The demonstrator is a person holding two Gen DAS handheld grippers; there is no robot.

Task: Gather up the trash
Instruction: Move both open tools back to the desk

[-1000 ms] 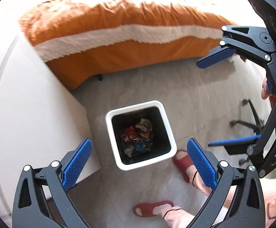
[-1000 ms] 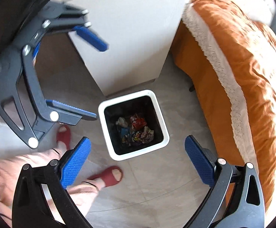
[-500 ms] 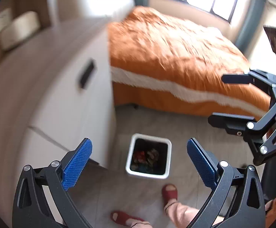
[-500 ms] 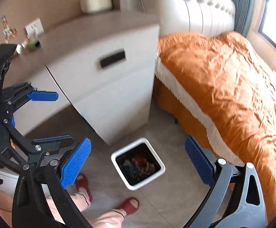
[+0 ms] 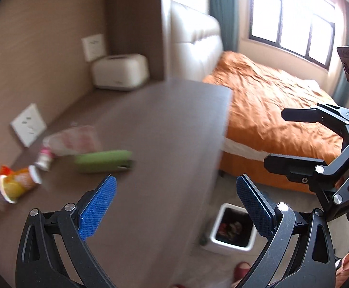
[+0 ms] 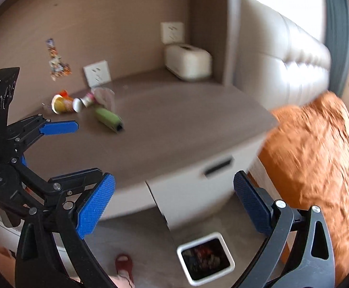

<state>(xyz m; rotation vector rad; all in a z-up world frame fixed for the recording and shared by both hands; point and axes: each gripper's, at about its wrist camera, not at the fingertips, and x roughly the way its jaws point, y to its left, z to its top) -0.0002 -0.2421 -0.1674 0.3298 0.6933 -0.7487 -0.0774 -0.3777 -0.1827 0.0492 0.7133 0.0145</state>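
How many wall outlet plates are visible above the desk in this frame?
2. One wall outlet plate sits in the corner just above the white tissue box; the other is lower and further left, behind the cluster of trash. None looks hidden.

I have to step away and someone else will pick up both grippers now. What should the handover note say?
Left gripper: open, holding nothing, above the desk.
Right gripper: open, holding nothing, near the desk's front edge.
The white bin stands on the floor by the desk and already holds wrappers.
Left on the desk: green tube, yellow cup, small bottle, clear wrapper. All of it has yet to go into the bin.
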